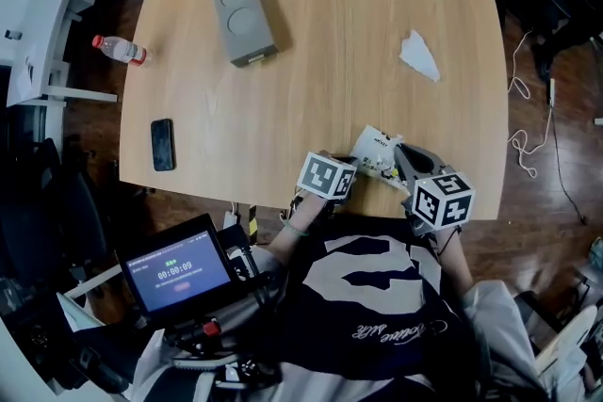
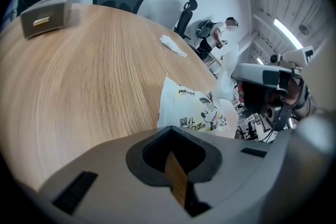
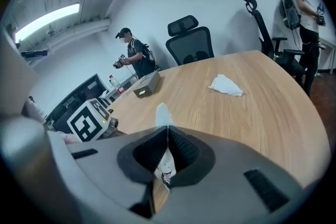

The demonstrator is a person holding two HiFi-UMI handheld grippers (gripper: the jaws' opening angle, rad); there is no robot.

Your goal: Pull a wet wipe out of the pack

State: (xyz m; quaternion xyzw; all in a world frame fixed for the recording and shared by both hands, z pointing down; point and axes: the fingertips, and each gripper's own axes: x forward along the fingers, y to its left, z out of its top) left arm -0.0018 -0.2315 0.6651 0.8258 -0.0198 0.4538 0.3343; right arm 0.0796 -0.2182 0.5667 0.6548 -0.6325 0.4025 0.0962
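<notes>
Nearest, the right gripper (image 3: 166,135) is clamped on a printed white edge of the wet wipe pack (image 1: 380,152), which lies at the near edge of the table (image 1: 330,61), just beside both grippers. Opposite, the left gripper (image 2: 171,136) has its jaws together, only wood tone showing in the slit, with the pack just ahead. My worry: wrapper rather than a wipe seems gripped, so pulling would drag the unpinned pack, perhaps off the edge.

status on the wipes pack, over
Right gripper shut on the pack. Left gripper shut beside it. Nothing clearly pulled out yet. Nothing in the way.
</notes>
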